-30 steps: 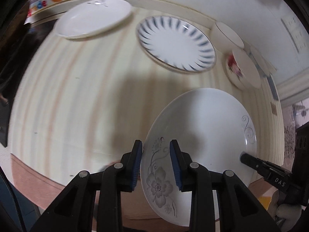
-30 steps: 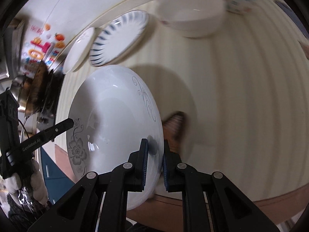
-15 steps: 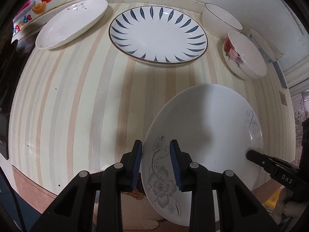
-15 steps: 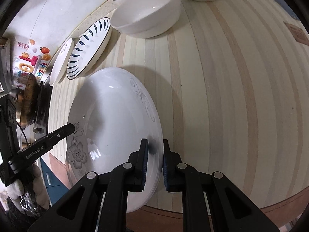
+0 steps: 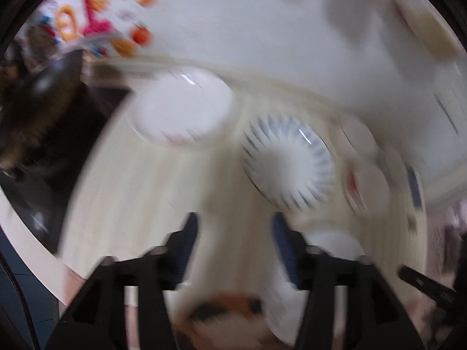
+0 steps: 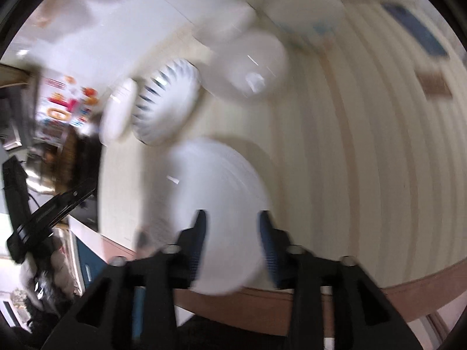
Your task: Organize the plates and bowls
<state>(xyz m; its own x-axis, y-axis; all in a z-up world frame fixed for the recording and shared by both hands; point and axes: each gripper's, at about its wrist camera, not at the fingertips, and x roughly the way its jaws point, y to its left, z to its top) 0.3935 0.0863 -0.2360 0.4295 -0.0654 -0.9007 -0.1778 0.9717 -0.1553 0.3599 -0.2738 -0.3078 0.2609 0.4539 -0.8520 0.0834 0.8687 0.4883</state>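
- Both views are smeared with motion, so we read shapes more than detail.
- Our left tongs [image 5: 233,245] have just been opening and now stand spread; only bare striped tabletop [image 5: 140,180] shows in the gap, and nothing is pinched.
- Our right tongs [image 6: 232,240] have just been opening too. The white plate [image 6: 216,192] sits under and between the blue pads, but the pads look clear of its rim, so we call it let go.
- That plate lies near the front edge of the tabletop. In the left view its rim peeks out just right of the right-hand finger.
- Farther back, a blue-patterned plate [image 5: 287,166] sits beside a plain white plate [image 5: 181,110] near the wall, apart from each other as far as the blur lets us say.
- To the right of the patterned plate we make out a couple of bowls [image 5: 366,180], one with a red mark; whether they touch we cannot tell.
- From the right view a white bowl [image 6: 254,67] stands behind the patterned plate, with more pale crockery beyond it, too blurred to name.
- Our read: the set-down of the white plate looks done and both hands are free, so this is the gap between pieces.
- Next, we reckon, comes picking another dish, likely one of the back plates, to stack like with like. That calls for a steady approach, tongs spread wide enough to take a rim, and a firm close before lifting.
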